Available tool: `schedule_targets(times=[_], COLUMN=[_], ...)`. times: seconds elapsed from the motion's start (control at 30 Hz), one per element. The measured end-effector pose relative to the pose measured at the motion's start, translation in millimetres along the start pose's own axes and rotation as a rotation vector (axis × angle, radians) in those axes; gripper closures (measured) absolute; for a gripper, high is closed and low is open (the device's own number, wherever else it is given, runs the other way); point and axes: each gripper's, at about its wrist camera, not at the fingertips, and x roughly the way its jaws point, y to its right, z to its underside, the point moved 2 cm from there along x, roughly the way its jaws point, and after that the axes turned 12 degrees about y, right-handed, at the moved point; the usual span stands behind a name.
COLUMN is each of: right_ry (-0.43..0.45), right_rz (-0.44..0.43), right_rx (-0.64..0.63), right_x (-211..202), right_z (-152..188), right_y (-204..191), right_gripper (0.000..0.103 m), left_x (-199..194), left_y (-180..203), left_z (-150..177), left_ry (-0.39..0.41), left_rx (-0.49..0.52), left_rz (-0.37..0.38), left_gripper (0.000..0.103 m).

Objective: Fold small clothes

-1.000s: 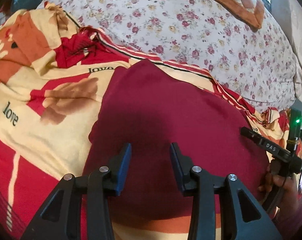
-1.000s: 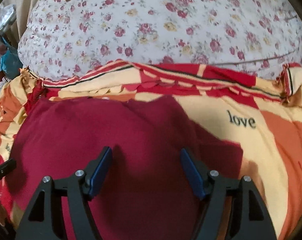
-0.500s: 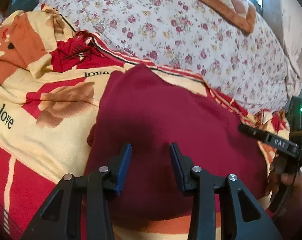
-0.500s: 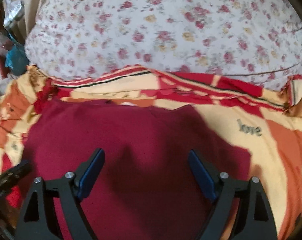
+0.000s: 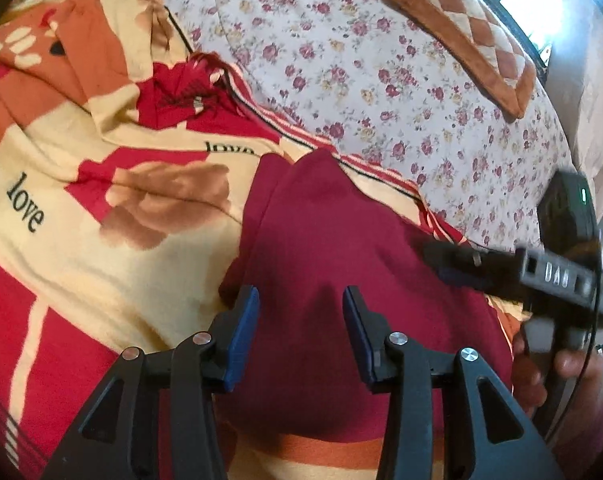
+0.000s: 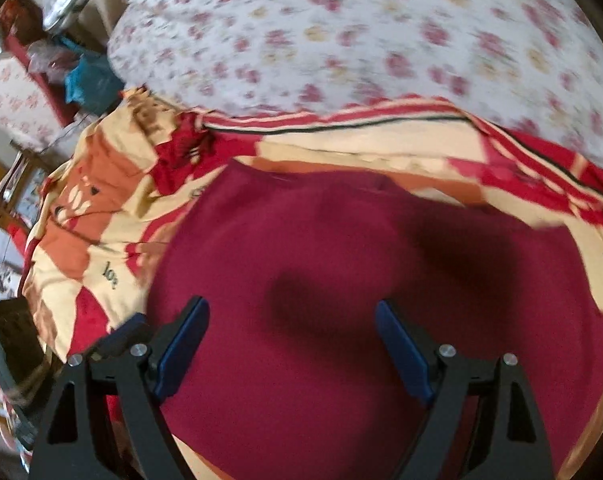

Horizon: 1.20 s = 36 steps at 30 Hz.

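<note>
Left and right wrist views over a bed. A dark red garment (image 5: 341,264) lies spread nearly flat on a patterned blanket (image 5: 101,168) printed in cream, red and orange with the word "love". Beyond the blanket lies a white bedcover with small red flowers (image 5: 381,80), and on it an orange-bordered quilted cushion (image 5: 469,36).

Left hand-held gripper (image 5: 301,332): jaws partly apart and opening, poised over the near half of the garment; the cloth shows between the blue pads (image 5: 243,332), but they do not pinch it.

Right hand-held gripper (image 6: 291,354): jaws spread wide over the middle of the garment, with nothing held. In the left view the same tool appears at the right edge, gripped by a person's hand (image 5: 557,364) over the garment's right border.

Containers: none can be told for certain. At the upper left of the right view stands cluttered furniture (image 6: 49,52) bearing blurred items, among them something blue.
</note>
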Motion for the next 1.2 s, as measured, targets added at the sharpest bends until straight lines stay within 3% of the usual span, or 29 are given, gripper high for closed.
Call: schedule_targets(times=[0.4, 0.6, 0.83, 1.0, 1.07, 1.1, 1.2], right_ry=[-0.161, -0.196, -0.217, -0.174, -0.151, -0.138, -0.129], right_rz=[-0.015, 0.006, 0.046, 0.081, 0.113, 0.145, 0.106], right_rx=[-0.2, -0.214, -0.282, -0.321, -0.343, -0.374, -0.407], right_x=[80, 113, 131, 132, 129, 127, 114], right_z=[-26, -32, -31, -27, -26, -25, -25], right_y=[-79, -95, -105, -104, -103, -102, -100], right_gripper=[0.015, 0.015, 0.008, 0.009, 0.018, 0.033, 0.057], left_x=[4, 5, 5, 4, 5, 6, 5], left_y=[-13, -13, -14, -13, -12, -12, -13], left_z=[-4, -3, -5, -5, -6, -6, -9], left_ry=[-0.021, -0.02, -0.017, -0.016, -0.016, -0.015, -0.004], left_rx=[-0.078, -0.074, -0.082, -0.082, -0.079, -0.078, -0.087], left_rz=[0.051, 0.049, 0.048, 0.046, 0.043, 0.042, 0.044], left_gripper=[0.078, 0.077, 0.077, 0.077, 0.077, 0.077, 0.076])
